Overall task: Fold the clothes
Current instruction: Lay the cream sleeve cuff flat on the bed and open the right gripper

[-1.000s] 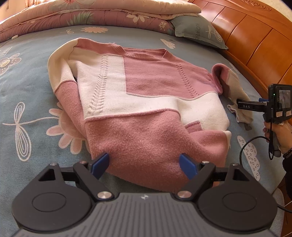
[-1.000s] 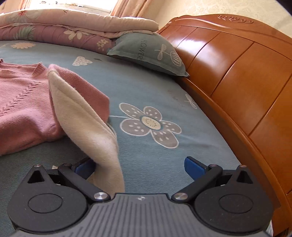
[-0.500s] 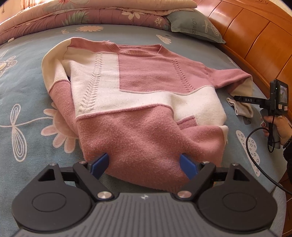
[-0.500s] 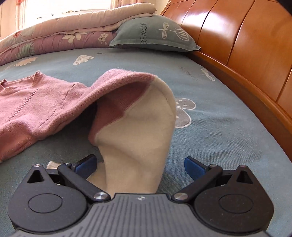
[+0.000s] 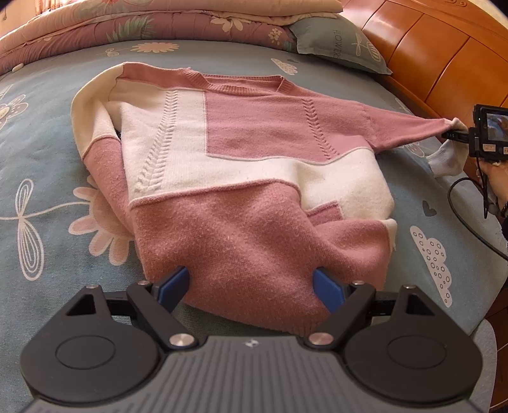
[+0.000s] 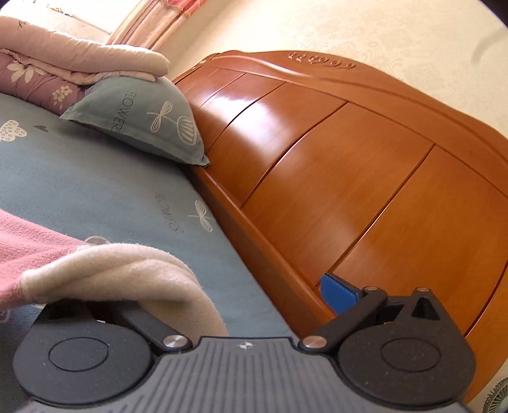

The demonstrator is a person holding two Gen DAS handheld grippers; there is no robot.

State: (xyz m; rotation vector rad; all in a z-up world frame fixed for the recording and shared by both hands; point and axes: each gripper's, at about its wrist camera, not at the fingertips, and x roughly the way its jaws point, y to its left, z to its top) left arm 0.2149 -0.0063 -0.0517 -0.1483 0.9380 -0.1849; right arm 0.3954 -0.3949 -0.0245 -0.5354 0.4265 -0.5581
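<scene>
I am working over a bed [image 5: 47, 159] with a blue-grey flowered sheet, a wooden headboard [image 6: 349, 190] running along its right edge, and a pillow [image 5: 336, 47] and folded quilt [image 5: 158, 19] lying at the far end.

The sweater [image 5: 254, 178], pink and cream, is lying face up in the middle of the bed, neckline away from me and hem [image 5: 254, 317] nearest. Its body is lying spread out and roughly flat, with no fold made across it.

The sleeve on the left of the view [image 5: 101, 159] is lying close along the side of the body; whether it is tucked under I cannot tell. The right sleeve [image 5: 409, 130] is stretching out sideways toward the headboard, lifted clear of the sheet.

I am holding the left gripper [image 5: 250, 282] just above the hem, its fingers [image 5: 173, 284] spread wide and pinching nothing.

I am carrying the cream cuff [image 6: 120, 273] on the right gripper [image 6: 222, 301]. The cuff is draping over one finger and hiding it, while the other finger [image 6: 336, 294] is standing well apart from the cloth, so the fingers are spread, not pinching.

In my judgement the task is at an early stage: laying out is nearly done, and folding in the sleeves and then the body is still to do.
</scene>
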